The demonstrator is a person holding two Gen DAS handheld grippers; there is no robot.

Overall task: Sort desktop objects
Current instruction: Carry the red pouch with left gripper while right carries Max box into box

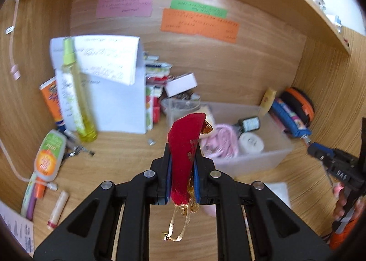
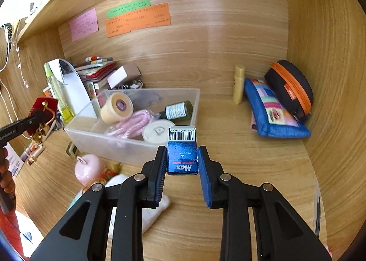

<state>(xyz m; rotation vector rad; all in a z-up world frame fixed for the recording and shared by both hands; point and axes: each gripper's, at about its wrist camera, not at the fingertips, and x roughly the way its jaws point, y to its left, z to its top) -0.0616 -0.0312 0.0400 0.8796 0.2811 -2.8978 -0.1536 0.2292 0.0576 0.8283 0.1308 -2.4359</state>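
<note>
My left gripper (image 1: 182,158) is shut on a red velvet pouch (image 1: 186,144) with gold cord hanging below it, held above the desk in front of the clear plastic bin (image 1: 267,158). The same red pouch (image 2: 43,110) shows at the left of the right wrist view, pinched in the left gripper (image 2: 37,119). My right gripper (image 2: 182,158) is shut on a small blue box (image 2: 182,149) with a barcode and "Max" printed on it, held over the bin's near rim (image 2: 119,144). The right gripper (image 1: 320,155) with its blue box appears at the right edge of the left wrist view.
The bin holds a pink cord (image 2: 130,123), a dark green bottle (image 2: 178,110), a tape roll (image 2: 116,105) and a white lid (image 2: 157,134). A yellow spray bottle (image 1: 75,96), tubes and papers crowd the left; a blue pouch (image 2: 272,110) and black-orange case (image 2: 290,87) lie at the right.
</note>
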